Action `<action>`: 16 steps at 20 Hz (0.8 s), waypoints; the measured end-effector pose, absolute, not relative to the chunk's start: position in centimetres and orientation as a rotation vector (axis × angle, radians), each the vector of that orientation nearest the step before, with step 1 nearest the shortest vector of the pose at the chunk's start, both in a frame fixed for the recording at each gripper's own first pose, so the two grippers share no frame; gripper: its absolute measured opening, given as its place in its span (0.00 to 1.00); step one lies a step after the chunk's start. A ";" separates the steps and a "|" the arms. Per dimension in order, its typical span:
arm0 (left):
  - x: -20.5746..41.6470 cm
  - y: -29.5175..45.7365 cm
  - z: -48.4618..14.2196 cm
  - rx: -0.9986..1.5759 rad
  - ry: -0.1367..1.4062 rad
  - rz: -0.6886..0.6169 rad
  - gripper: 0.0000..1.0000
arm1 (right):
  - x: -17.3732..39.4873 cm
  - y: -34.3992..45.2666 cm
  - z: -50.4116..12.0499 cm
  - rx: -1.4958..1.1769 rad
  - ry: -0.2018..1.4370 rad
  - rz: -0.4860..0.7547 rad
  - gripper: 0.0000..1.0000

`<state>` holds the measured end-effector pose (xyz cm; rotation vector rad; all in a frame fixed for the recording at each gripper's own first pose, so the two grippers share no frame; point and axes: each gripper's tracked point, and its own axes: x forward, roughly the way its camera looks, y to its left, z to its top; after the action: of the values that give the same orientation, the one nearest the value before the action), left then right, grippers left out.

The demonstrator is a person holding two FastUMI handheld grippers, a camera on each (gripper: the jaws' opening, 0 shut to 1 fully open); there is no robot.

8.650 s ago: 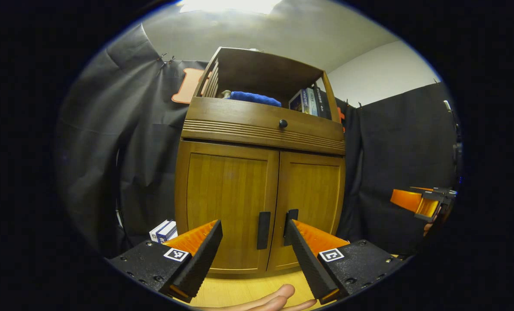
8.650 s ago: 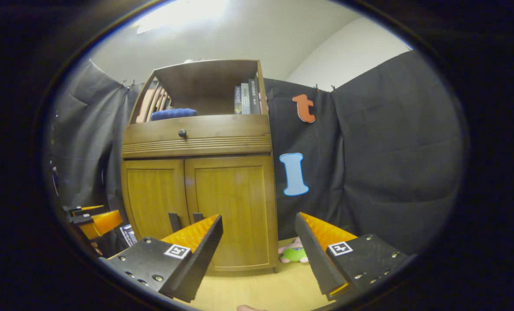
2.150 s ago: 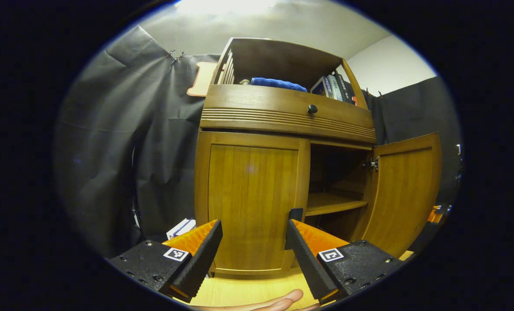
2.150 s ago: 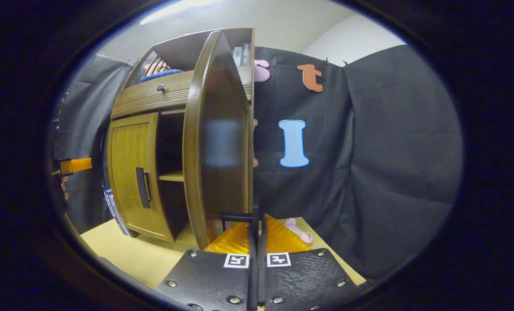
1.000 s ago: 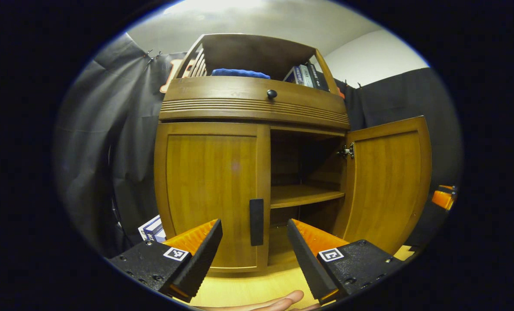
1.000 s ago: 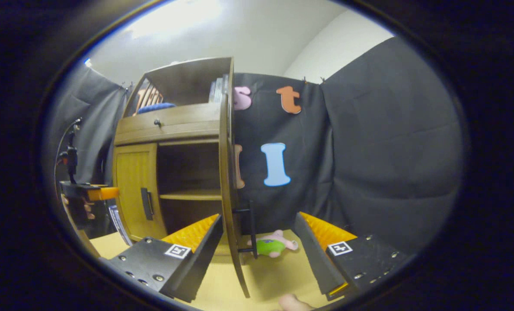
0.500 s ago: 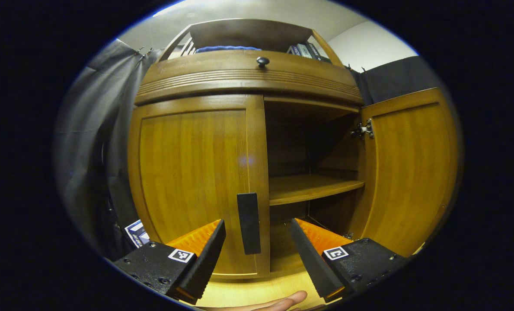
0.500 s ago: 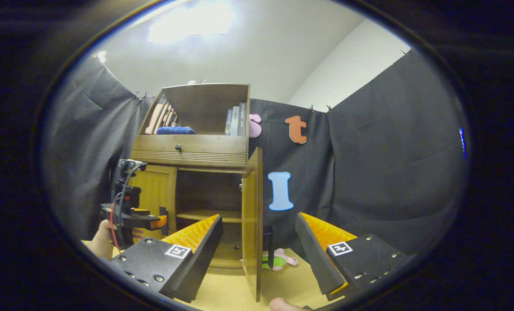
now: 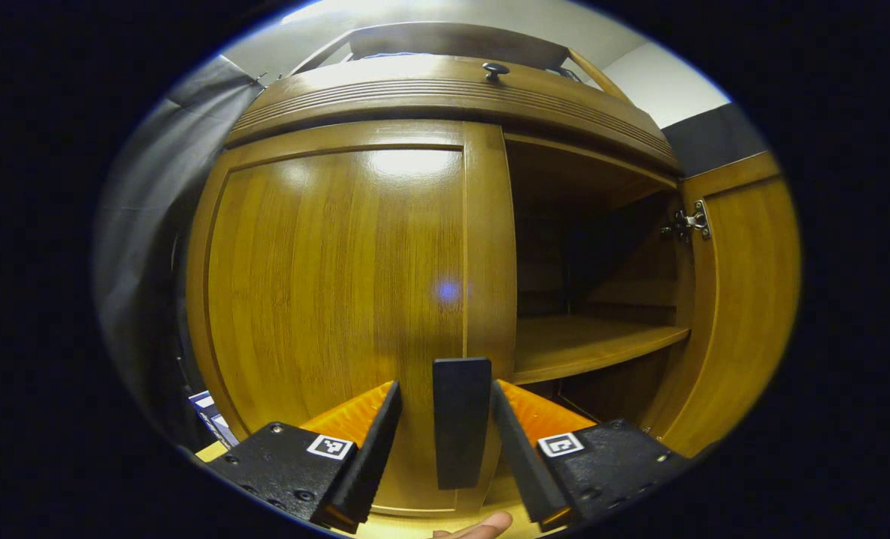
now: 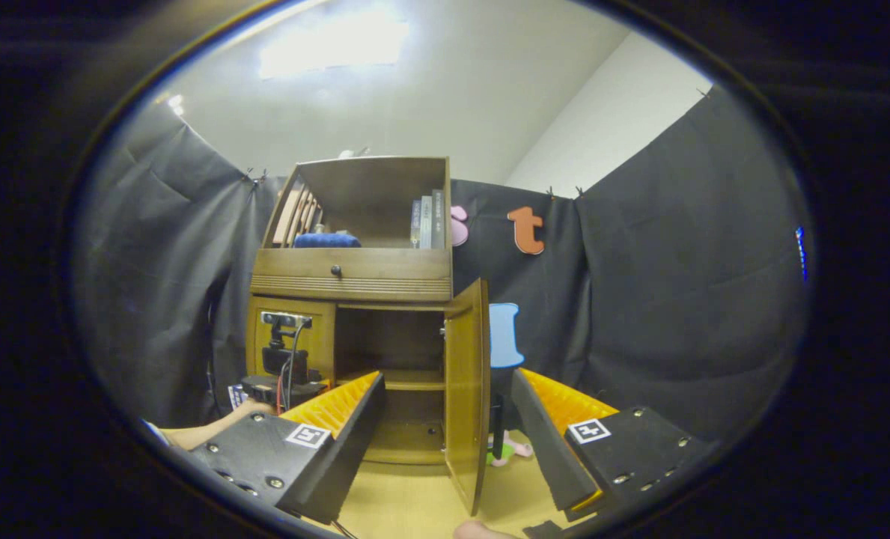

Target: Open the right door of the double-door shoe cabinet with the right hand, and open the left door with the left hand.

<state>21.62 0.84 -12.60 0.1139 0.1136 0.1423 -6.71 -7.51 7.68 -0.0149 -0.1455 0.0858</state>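
Observation:
The wooden shoe cabinet (image 10: 355,281) has its right door (image 10: 465,389) swung wide open and its left door (image 9: 340,284) shut. My left gripper (image 9: 445,388) is close up against the left door, open, and the door's black handle (image 9: 459,427) stands between its fingers with a narrow gap on each side. My right gripper (image 10: 447,378) is open and holds nothing, well back from the cabinet. In the right gripper view the left gripper (image 10: 280,374) and the hand holding it sit in front of the left door (image 10: 325,348). The open right door (image 9: 744,314) shows in the left gripper view too.
Behind the open door is a bare shelf (image 9: 587,344). A drawer with a knob (image 10: 335,269) sits above the doors, and above that a blue cloth (image 10: 327,240) and books (image 10: 426,223). A pink-green plush toy (image 10: 508,451) lies behind the right door. A blue-white box (image 9: 209,408) stands left of the cabinet.
My left gripper has moved in to the left door, so the handle now sits between its fingers, which have narrowed. My right gripper has drawn further back from the open right door.

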 end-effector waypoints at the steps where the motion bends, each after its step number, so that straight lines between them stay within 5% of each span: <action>1: 21.6 0.7 -12.5 0.110 0.101 0.143 0.63 | -7.1 -7.3 7.9 -0.001 -0.140 0.078 0.99; 6: 21.5 0.6 -13.1 0.193 0.148 0.096 0.63 | -9.4 -6.7 9.3 0.059 -0.150 0.072 0.99; 14: 20.7 -0.8 -14.0 0.157 0.183 -0.011 0.34 | -10.7 -6.1 8.8 0.038 -0.147 -0.003 0.99; 16: 19.6 -0.9 -13.9 0.150 0.195 -0.032 0.33 | -10.7 -5.2 8.9 0.021 -0.145 0.007 0.99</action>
<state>19.60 -0.89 -13.89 0.1500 0.1946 -0.0324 -10.69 -5.23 8.86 0.0206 -0.1450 0.0067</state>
